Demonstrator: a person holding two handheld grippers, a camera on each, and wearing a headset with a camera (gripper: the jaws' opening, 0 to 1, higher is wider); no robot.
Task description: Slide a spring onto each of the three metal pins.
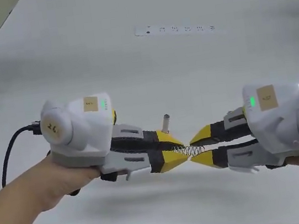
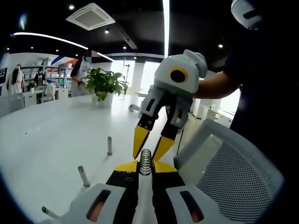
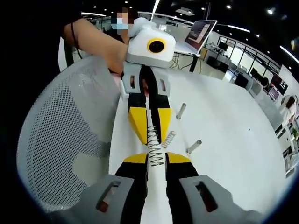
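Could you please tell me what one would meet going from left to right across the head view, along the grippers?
Hand → left gripper → spring, held between both grippers' tips → right gripper. The pin behind the left gripper overlaps it, so I leave it unplaced.

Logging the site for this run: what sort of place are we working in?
Most likely an open-plan office or lab: a long white table, a mesh office chair, a potted plant and a ceiling air vent.
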